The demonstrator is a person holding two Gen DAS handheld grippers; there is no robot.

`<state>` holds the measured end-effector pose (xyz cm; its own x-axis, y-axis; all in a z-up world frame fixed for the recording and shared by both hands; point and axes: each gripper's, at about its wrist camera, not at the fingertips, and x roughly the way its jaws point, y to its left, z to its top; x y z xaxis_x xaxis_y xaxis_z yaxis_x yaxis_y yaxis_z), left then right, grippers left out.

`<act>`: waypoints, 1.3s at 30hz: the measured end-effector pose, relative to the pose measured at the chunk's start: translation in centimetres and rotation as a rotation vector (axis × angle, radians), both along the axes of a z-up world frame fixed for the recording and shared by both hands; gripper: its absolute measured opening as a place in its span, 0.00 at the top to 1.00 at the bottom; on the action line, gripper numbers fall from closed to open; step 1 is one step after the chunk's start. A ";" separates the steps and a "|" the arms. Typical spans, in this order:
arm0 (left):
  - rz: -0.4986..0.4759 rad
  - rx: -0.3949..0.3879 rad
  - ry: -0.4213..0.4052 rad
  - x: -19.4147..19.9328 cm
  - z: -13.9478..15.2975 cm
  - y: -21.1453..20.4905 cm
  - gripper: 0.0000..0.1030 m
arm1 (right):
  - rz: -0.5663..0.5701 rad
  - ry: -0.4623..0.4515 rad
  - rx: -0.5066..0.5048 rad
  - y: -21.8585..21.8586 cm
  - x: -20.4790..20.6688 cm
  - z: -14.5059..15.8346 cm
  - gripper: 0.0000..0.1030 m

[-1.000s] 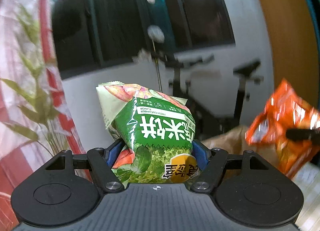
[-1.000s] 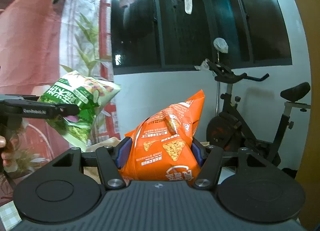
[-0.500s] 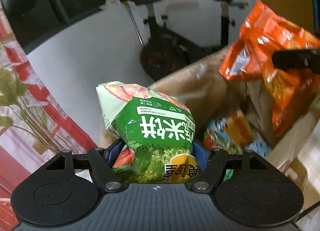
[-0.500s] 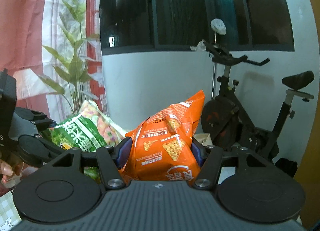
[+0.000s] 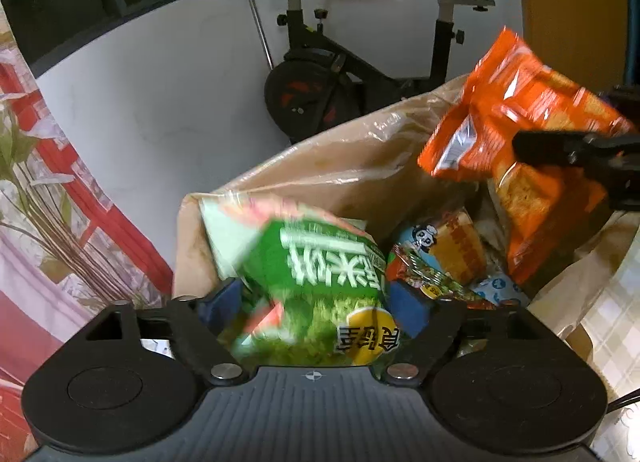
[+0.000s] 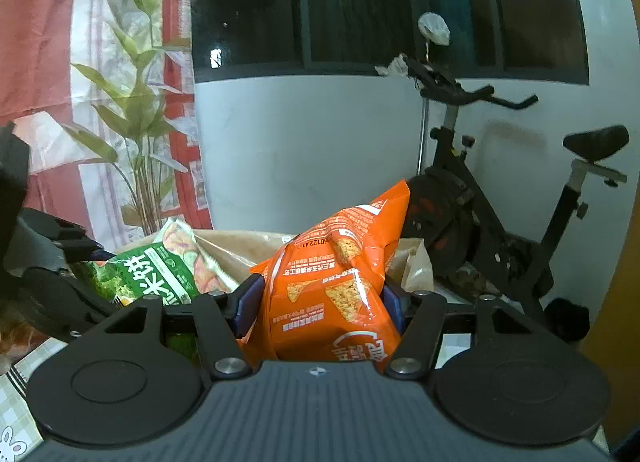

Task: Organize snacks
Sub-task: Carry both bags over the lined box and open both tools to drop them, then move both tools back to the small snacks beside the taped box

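Indoor room, white lower wall [image 6: 304,165] under dark window panes, checked tablecloth [image 5: 608,314] at the edge of the work surface. Nearest in left wrist view: left gripper [image 5: 316,302], jaws just opened wider, blue pads [image 5: 408,308] now standing clear of the green crinkled-foil snack bag with white lettering [image 5: 316,274]; bag blurred and tipped forward between the jaws, apparently slipping free over the open mouth of the brown paper bag lined with clear plastic [image 5: 352,165]. Nearest in right wrist view: right gripper [image 6: 320,302] clamped on the orange foil packet of triangular corn chips [image 6: 332,282], pads pressed into both sides, packet upright and hovering above the far right side of the paper bag's mouth. Contents of the paper bag, as far as visible: small blue-and-orange packet with a cartoon panda face [image 5: 444,250], a red-and-green wrapper [image 5: 420,278] beside it, and a pale blue packet [image 5: 496,290] lower right; deeper contents hidden. Judged progress: well along, several snacks already bagged, green bag in the act of release, orange packet next and not yet let go; whether further snacks remain on the table cannot be told. Beyond the bag: black stationary exercise bike [image 5: 360,73] against the wall, red-and-white curtain printed with green bamboo leaves [image 6: 132,101] to the left.
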<state>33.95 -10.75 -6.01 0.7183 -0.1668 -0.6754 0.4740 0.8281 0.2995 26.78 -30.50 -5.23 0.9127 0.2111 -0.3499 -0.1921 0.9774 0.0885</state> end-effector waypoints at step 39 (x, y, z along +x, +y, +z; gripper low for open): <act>0.297 -0.352 -0.289 -17.3 2.8 10.2 0.13 | 0.061 -0.009 0.039 0.4 -10.8 -0.8 0.30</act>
<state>16.61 -0.53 -3.26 0.9171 -0.1089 -0.3836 0.1439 0.9875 0.0637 15.97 -30.14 -5.99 0.9008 0.2799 -0.3321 -0.2524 0.9596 0.1241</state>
